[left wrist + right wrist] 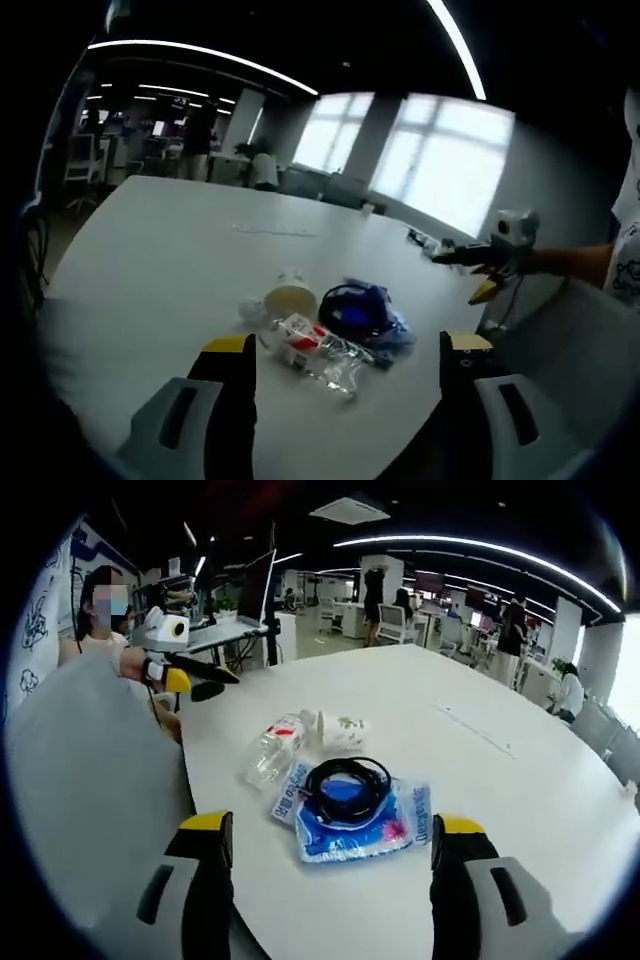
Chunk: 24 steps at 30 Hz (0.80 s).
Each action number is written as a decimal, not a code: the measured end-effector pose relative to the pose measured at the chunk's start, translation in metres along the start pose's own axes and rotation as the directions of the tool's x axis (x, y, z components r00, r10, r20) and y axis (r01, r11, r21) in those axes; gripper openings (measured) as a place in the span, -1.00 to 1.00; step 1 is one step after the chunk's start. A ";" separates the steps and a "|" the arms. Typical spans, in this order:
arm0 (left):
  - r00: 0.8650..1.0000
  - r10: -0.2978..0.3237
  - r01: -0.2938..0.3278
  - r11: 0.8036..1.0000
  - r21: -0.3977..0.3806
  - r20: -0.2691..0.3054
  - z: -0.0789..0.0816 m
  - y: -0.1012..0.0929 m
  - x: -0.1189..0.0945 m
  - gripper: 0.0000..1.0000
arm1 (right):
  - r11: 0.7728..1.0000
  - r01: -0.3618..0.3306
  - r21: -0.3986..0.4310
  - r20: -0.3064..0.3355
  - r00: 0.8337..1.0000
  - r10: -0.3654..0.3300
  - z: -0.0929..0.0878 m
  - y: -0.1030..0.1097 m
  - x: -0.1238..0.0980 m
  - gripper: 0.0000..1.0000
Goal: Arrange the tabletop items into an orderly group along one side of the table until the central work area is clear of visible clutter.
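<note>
Where the items lie: they form a tight cluster on the white bench (500, 780), near the edge closest to both cameras.
Bottle: a clear plastic bottle (274, 748) with a red-and-white label lies on its side; in the left gripper view the same bottle (312, 347) points toward the camera.
Cup: a paper cup (343, 730) lies tipped over, just beside the bottle's top end.
Blue packet: a flat blue plastic packet (365, 825) lies flat, touching the bottle's lower end.
Cable: a coiled black cable (347, 784) rests on top of the blue packet.
Left gripper: the left gripper (345, 385) hangs above the bench short of the cluster, its yellow-tipped fingers (232, 372) spread wide and holding nothing; in the right gripper view it (210, 683) sits at the bench edge, held by a hand.
Right gripper: the right gripper (330, 865) hovers near the blue packet, fingers (205, 855) wide apart and empty.
Far bench: a thin pale strip (272, 231) lies well apart from the cluster.
Background: an open office with desks, windows and ceiling light strips.
</note>
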<state>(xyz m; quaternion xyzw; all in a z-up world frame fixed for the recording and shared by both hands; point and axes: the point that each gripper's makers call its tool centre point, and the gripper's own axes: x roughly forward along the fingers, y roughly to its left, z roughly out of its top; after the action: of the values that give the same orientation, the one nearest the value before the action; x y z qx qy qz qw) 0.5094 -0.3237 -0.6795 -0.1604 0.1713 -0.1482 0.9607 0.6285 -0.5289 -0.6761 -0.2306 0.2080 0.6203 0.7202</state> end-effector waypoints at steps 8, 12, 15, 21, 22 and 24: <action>0.999 -0.010 0.011 0.999 0.036 -0.034 0.000 0.003 0.006 0.43 | 0.991 -0.079 -0.112 -0.046 0.996 0.075 0.015 -0.007 0.019 0.55; 0.999 -0.011 0.013 0.999 0.053 -0.052 -0.002 0.005 0.008 0.43 | 0.974 -0.125 -0.191 -0.081 0.990 0.111 0.019 -0.006 0.029 0.54; 0.999 -0.012 0.014 0.999 0.049 -0.051 -0.002 0.005 0.009 0.42 | 0.958 -0.165 -0.236 -0.109 0.984 0.143 0.024 -0.003 0.039 0.52; 0.999 -0.011 0.013 0.999 0.045 -0.053 -0.003 0.005 0.011 0.42 | 0.914 -0.238 -0.327 -0.162 0.968 0.194 0.029 -0.001 0.055 0.53; 0.999 -0.011 0.013 0.999 0.043 -0.050 -0.003 0.005 0.011 0.42 | 0.898 -0.248 -0.362 -0.178 0.965 0.195 0.031 -0.003 0.059 0.52; 0.999 -0.011 0.013 0.999 0.042 -0.048 -0.003 0.006 0.011 0.42 | 0.878 -0.260 -0.402 -0.188 0.962 0.199 0.035 -0.004 0.063 0.52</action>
<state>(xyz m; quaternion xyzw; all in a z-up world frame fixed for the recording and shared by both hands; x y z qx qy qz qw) 0.5200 -0.3231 -0.6870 -0.1377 0.1901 -0.1611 0.9586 0.6421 -0.4582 -0.6842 -0.3982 0.1448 0.7137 0.5577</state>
